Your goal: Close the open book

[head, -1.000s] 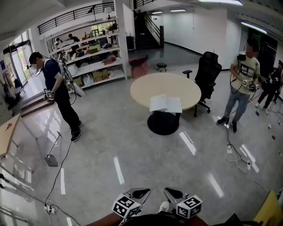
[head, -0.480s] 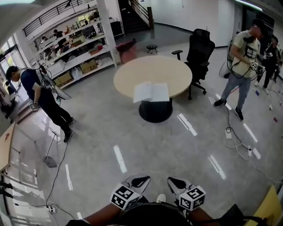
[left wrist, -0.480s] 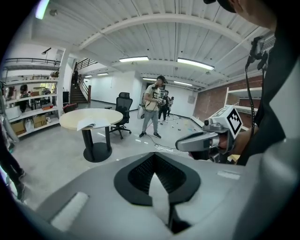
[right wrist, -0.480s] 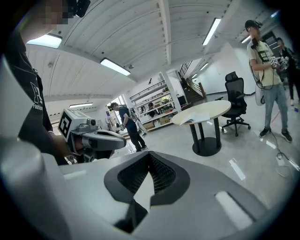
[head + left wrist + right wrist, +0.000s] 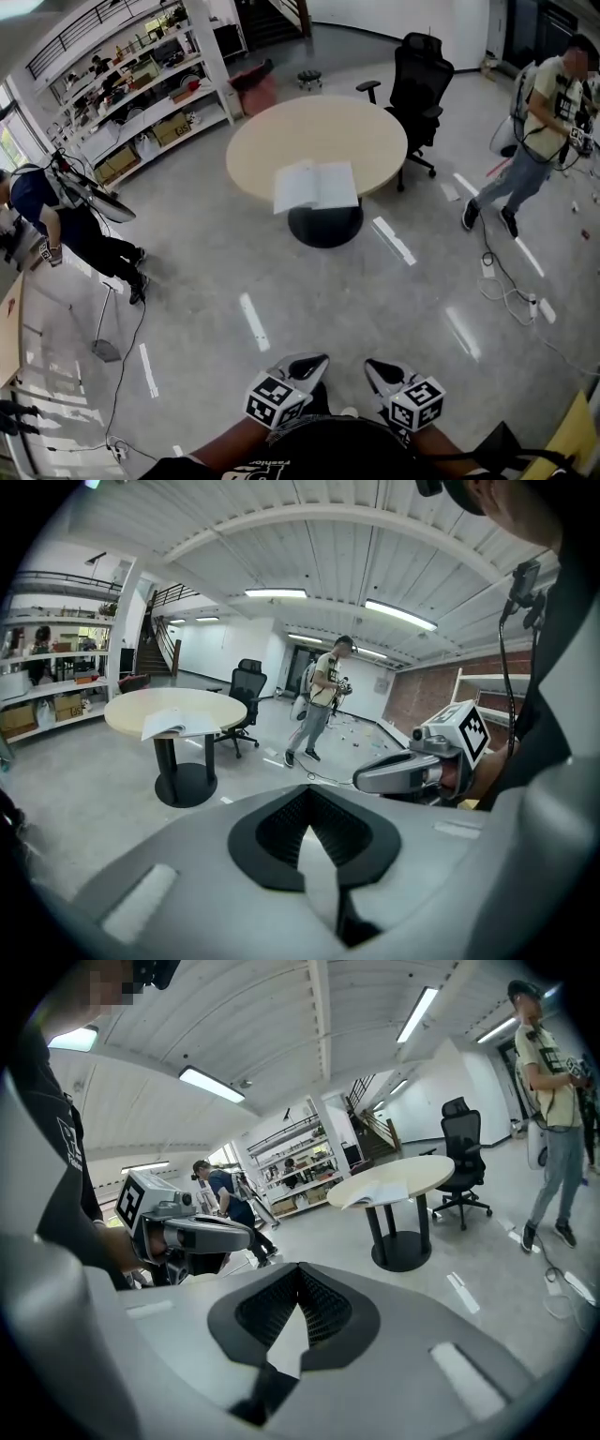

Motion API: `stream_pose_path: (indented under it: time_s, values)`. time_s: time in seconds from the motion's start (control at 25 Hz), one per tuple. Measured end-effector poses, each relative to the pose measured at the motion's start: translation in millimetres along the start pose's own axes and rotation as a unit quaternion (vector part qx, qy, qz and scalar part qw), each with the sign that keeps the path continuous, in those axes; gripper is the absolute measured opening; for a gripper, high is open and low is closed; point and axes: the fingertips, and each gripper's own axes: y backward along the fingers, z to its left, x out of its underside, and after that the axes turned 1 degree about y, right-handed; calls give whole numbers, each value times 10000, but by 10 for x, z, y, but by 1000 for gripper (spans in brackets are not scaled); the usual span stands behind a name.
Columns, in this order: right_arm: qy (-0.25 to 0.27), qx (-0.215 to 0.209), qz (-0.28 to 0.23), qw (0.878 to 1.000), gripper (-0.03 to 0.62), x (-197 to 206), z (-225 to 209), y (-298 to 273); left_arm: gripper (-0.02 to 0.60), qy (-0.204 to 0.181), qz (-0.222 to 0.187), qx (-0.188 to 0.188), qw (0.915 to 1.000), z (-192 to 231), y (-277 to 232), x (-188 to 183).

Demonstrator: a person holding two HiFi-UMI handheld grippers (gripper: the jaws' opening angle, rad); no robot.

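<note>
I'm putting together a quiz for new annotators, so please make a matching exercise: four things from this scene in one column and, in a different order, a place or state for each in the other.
Things
1. open book
2. office chair
3. left tongs
4. shelving

Places or states
A. shut, holding nothing
B. far left of the head view, loaded with boxes
C. lying flat at the near edge of the round table
D. black, on the floor just beyond the table, to its right

Pairs: 1-C; 2-D; 3-A; 4-B
</note>
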Motion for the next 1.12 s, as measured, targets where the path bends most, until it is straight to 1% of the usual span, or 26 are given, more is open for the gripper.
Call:
stream_pose_path:
  time_s: [0.12,0.32,0.4,0.48,0.6,0.68,0.8,0.92,1.0,1.12]
  values:
    - [0,149,-19,9999,9,-282,-165,-251,8,-8,-73,86,9999,378,-153,-220]
    - [169,335,10,9993,9,-804,-340,-769,8,-218,-405,273,9986,1016,-274,-800]
    - [199,400,11,9990,8,-985,-385,-1009,8,-292,-483,353,9978,1267,-267,-952]
    - [224,431,7,9988,9,-1141,-416,-1261,8,-339,-457,346,9978,1558,-272,-1009]
    - [391,431,-25,9983,9,-1343,-436,-1601,8,-271,-361,346,9984,1976,-331,-1025]
    - [497,428,-32,9978,9,-1454,-458,-1785,8,-271,-257,376,9986,2184,-400,-1041]
    - [483,398,19,9980,9,-1545,-496,-1934,8,-223,-202,436,9986,2345,-467,-1105]
    - [447,431,112,9980,9,-1593,-655,-2064,8,-143,-242,467,9985,2476,-580,-1207]
    - [370,388,144,9985,9,-1626,-799,-2184,8,-97,-215,421,9988,2595,-715,-1253]
    - [397,182,170,9989,9,-1743,-1086,-2383,8,-44,-203,242,9995,2788,-966,-1361]
